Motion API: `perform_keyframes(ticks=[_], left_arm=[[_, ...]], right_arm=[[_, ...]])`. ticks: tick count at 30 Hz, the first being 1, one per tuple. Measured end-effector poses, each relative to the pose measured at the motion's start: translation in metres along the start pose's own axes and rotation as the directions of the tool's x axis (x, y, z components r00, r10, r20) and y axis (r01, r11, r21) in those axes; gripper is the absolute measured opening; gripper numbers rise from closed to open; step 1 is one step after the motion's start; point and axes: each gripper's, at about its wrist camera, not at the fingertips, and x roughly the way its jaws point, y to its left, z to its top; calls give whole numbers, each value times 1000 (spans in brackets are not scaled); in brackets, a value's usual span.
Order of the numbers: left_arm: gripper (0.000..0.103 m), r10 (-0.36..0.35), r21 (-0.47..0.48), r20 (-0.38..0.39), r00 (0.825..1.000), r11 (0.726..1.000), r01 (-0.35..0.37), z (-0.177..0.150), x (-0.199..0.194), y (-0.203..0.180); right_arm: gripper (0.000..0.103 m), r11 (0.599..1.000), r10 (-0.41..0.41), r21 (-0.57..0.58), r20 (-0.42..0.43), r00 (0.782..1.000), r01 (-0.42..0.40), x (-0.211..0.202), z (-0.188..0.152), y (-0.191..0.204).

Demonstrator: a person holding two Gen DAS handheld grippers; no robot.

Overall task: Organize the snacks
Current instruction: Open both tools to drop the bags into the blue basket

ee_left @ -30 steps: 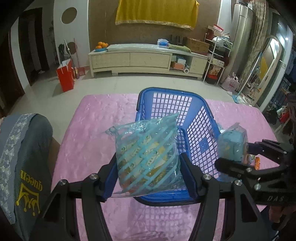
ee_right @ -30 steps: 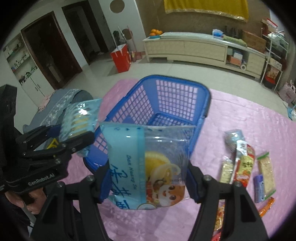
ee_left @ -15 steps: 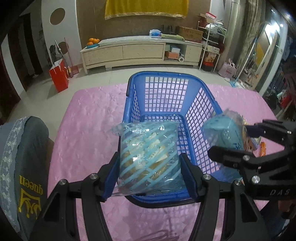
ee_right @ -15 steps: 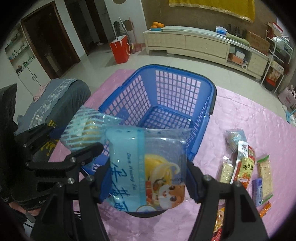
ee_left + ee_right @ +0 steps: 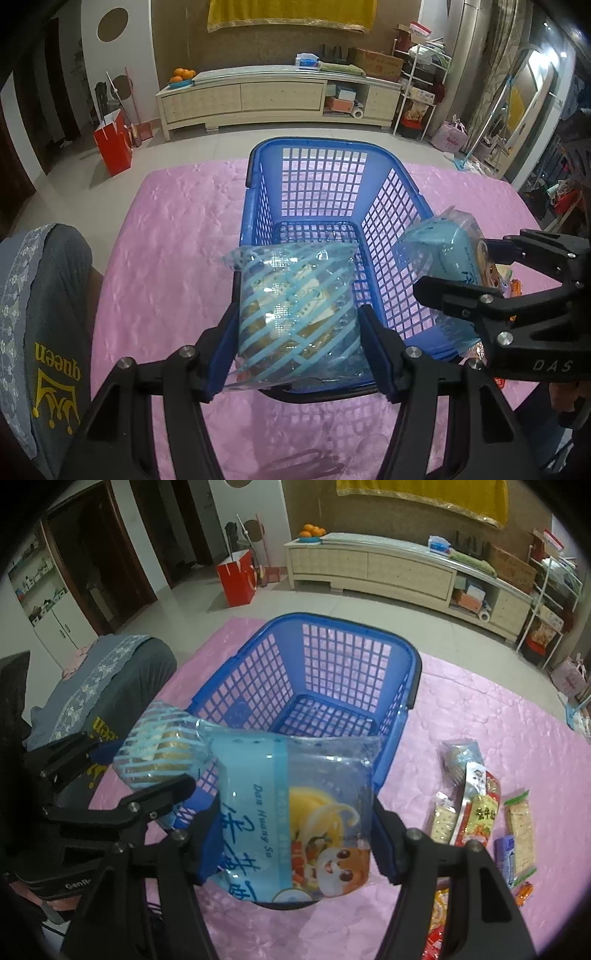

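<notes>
A blue plastic basket [image 5: 321, 184] [image 5: 343, 672] stands empty on the pink tablecloth. My left gripper [image 5: 297, 325] is shut on a clear snack bag with light-blue stripes [image 5: 295, 302], held over the basket's near rim. My right gripper [image 5: 291, 823] is shut on a light-blue snack bag with a cartoon face [image 5: 295, 812], also over the near rim. In the left wrist view the right gripper [image 5: 491, 273] and its bag [image 5: 447, 251] hang beside the basket's right wall. In the right wrist view the left gripper [image 5: 125, 775] and its striped bag [image 5: 162, 753] sit at the basket's left side.
Several loose snack packets [image 5: 480, 805] lie on the pink cloth [image 5: 177, 236] right of the basket. A grey chair back with yellow lettering [image 5: 44, 314] stands at the table's left edge. Beyond the table are tiled floor, a red bag [image 5: 112, 142] and a long low cabinet [image 5: 277, 96].
Both grippers have tilted down and drawn together over the basket's near rim, so more of the basket's inside shows. Each still holds its bag.
</notes>
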Motion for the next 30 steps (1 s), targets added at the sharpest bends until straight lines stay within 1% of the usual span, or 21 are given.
perform_keyframes(ticks=[3,5,7,8,9,12,17,22,30], left_arm=[[61,5,4,-2,1000,1000,-5,1,1,-2],[63,9,9,0,1000,1000,-9,1,0,-3],[65,24,13,-10,1000,1000,-24,1,-1,-4],[70,29,17,-9,1000,999,-29,2,-3,-5],[71,27,20,-3,1000,999,-27,2,-5,-6],[71,23,13,4,1000,1000,-23,2,-11,-8],[71,3,6,16,1000,1000,-3,-1,-23,-14],[71,16,15,49,999,1000,-17,-2,-42,-30],[71,-14,40,91,996,999,10,-5,-69,-65]], right_arm=[[72,1000,17,25,5,1000,-17,-1,1,-4],[74,998,42,44,-11,999,-41,0,2,-7],[81,998,48,50,-13,999,-47,-2,2,-10],[88,998,42,49,-9,999,-41,-4,2,-10],[91,998,35,47,-4,999,-35,-6,3,-10],[91,998,26,53,14,1000,-26,-14,2,-11],[91,997,35,74,24,999,-36,-28,-3,-18],[91,996,22,85,49,999,-26,-49,-13,-26],[91,990,-3,139,104,995,-11,-93,-42,-51]])
